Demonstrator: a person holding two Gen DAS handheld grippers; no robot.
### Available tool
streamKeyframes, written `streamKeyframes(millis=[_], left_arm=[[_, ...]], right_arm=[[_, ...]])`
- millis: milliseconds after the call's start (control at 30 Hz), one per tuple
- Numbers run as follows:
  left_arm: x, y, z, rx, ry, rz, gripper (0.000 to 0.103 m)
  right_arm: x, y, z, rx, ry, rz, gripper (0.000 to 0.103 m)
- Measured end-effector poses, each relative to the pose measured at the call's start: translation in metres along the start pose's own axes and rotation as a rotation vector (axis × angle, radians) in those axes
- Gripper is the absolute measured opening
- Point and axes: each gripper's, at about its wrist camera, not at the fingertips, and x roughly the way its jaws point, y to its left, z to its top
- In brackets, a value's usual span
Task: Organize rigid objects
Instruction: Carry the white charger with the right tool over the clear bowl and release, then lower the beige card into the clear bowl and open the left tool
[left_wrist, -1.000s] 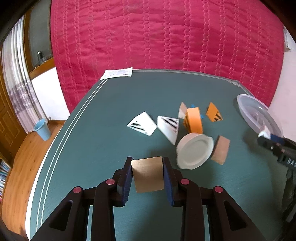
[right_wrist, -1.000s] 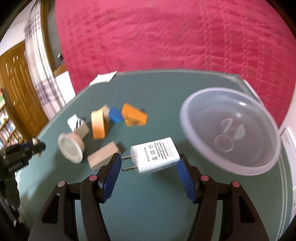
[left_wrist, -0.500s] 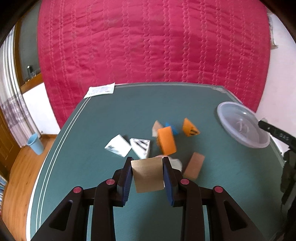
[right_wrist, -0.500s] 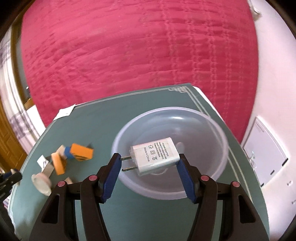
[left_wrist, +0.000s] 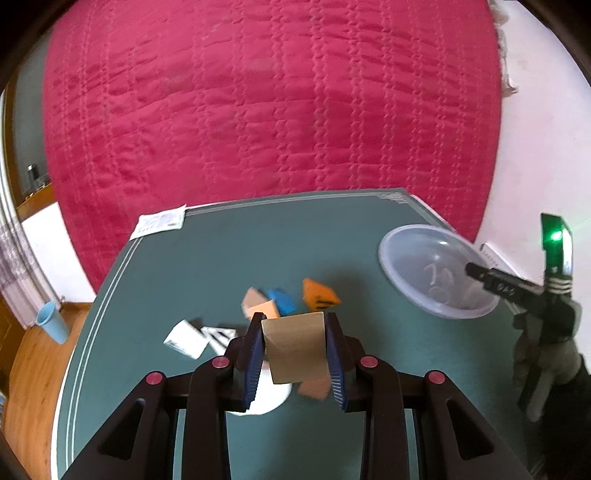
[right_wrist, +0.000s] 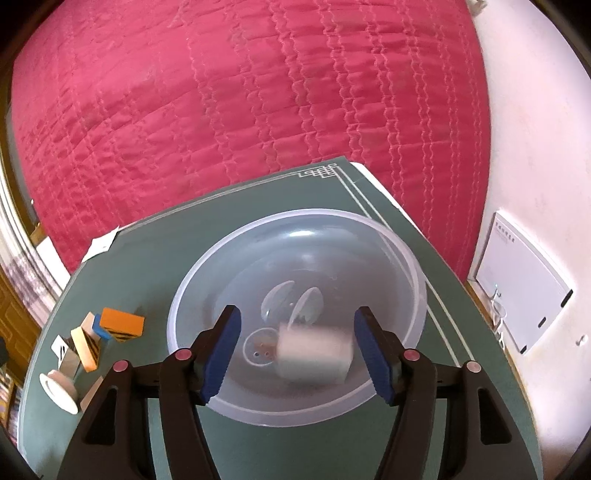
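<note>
- Left gripper (left_wrist: 295, 350), lower centre of its view: ribbed blue pads clamp a flat tan block (left_wrist: 297, 345) above the green table (left_wrist: 221, 266).
- Centre: loose blocks, an orange wedge (left_wrist: 319, 297) and a blue piece (left_wrist: 282, 300).
- Right gripper (right_wrist: 297, 350): jaws spread wide over the translucent round bowl (right_wrist: 388, 258); a blurred white charger (right_wrist: 314, 350) sits between them, untouched, inside the bowl.

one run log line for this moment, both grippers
left gripper: shut on tan block, above table | right gripper: open over clear bowl | white charger: released, blurred, inside bowl
</note>
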Motion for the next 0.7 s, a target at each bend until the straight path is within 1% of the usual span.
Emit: streamKeyframes(millis=[200,400,700], left_arm=[[0.001,-0.023,0.015,0.035,-0.027,-0.044,0.033],[0.015,-0.050,0.027,0.064,-0.025,-0.091,0.033],[0.045,-0.099,0.042,0.123,-0.008,-0.211,0.033]], right_arm=[[-0.008,-0.011,-0.001,0.042,-0.067,-0.049,0.067],[-0.019,-0.014,-0.004,0.055,-0.128,-0.092,0.067],[-0.024,-0.022,-0.005,0.095,-0.158,-0.104,0.067]])
